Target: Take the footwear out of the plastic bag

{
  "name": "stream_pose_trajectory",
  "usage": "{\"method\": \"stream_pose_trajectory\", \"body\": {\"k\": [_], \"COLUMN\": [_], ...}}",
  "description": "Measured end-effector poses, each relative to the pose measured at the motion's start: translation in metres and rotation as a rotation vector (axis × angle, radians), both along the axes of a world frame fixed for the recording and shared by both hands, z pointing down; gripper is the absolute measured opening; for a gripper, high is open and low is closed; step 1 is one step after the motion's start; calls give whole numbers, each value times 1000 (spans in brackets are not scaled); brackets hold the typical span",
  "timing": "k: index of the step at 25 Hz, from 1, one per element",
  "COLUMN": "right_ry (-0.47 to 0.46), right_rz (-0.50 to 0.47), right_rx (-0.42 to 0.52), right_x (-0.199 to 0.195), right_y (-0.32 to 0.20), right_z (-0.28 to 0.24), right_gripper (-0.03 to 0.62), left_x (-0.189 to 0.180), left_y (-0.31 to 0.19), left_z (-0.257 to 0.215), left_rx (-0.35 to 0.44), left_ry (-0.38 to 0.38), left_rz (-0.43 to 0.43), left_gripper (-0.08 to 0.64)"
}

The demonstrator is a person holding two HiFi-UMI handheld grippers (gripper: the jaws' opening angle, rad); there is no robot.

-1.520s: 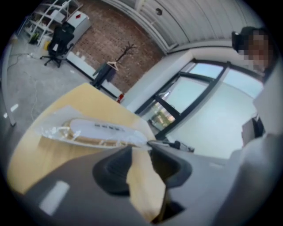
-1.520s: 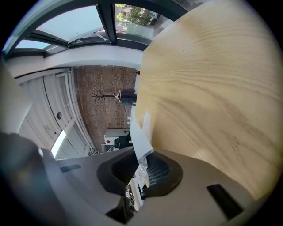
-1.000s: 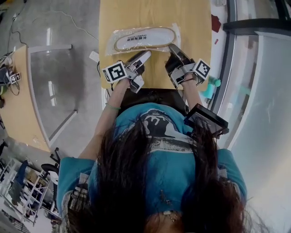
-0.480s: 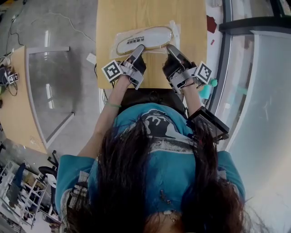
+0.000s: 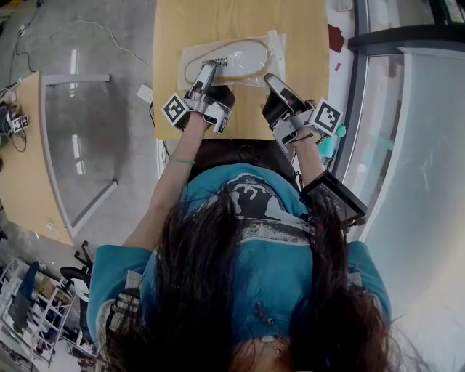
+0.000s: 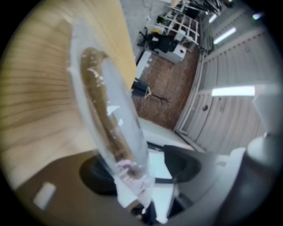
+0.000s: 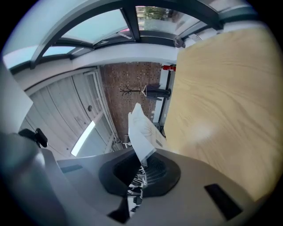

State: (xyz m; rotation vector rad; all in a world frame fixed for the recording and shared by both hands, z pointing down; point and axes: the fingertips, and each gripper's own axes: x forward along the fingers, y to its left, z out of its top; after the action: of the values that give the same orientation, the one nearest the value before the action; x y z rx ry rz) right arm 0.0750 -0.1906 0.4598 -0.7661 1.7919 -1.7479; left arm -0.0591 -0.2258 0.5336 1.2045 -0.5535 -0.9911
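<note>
A clear plastic bag [image 5: 190, 57] lies on the wooden table [image 5: 240, 18] with a flat white, tan-edged piece of footwear [image 5: 236, 58] inside. My left gripper [image 5: 207, 69] reaches onto the bag's near left part. In the left gripper view the bag [image 6: 110, 114] and the tan footwear edge [image 6: 98, 97] run up from between the jaws of the left gripper [image 6: 139, 176]. Those jaws are opening and stand apart from the bag. My right gripper [image 5: 269, 78] sits at the bag's near right corner. There the right gripper [image 7: 139, 170] is shut on a white flap of the bag [image 7: 141, 130].
The table's near edge [image 5: 240, 138] runs just behind both grippers. A black flat device [image 5: 330, 196] hangs by the person's right side. Grey floor and another table with a glass pane [image 5: 73, 145] lie to the left. A glazed wall [image 5: 407, 109] stands to the right.
My left gripper has moved forward onto the bag and its jaws have spread. The right gripper stayed at the bag's right corner. The bag shifted slightly away from me.
</note>
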Motion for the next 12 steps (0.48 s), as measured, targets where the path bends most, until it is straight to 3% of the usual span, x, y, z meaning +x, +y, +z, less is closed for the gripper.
{"method": "stream_pose_trajectory", "body": {"k": [1, 3, 7, 12], "right_ry": [41, 83, 194, 385], "right_rz": [-10, -11, -16, -159], "right_rx": [10, 23, 63, 201], "right_x": [2, 7, 17, 3], "right_y": [2, 4, 6, 19], "right_z": [2, 6, 11, 8], "right_gripper": [15, 15, 17, 33], "left_x": [-4, -5, 0, -7], "left_y": [-2, -2, 2, 2], "left_z": [0, 0, -5, -23], "left_rx": [-5, 5, 27, 121], "left_ry": [21, -6, -87, -234], "left_rz": [-15, 2, 53, 98], "left_gripper": [283, 156, 129, 117]}}
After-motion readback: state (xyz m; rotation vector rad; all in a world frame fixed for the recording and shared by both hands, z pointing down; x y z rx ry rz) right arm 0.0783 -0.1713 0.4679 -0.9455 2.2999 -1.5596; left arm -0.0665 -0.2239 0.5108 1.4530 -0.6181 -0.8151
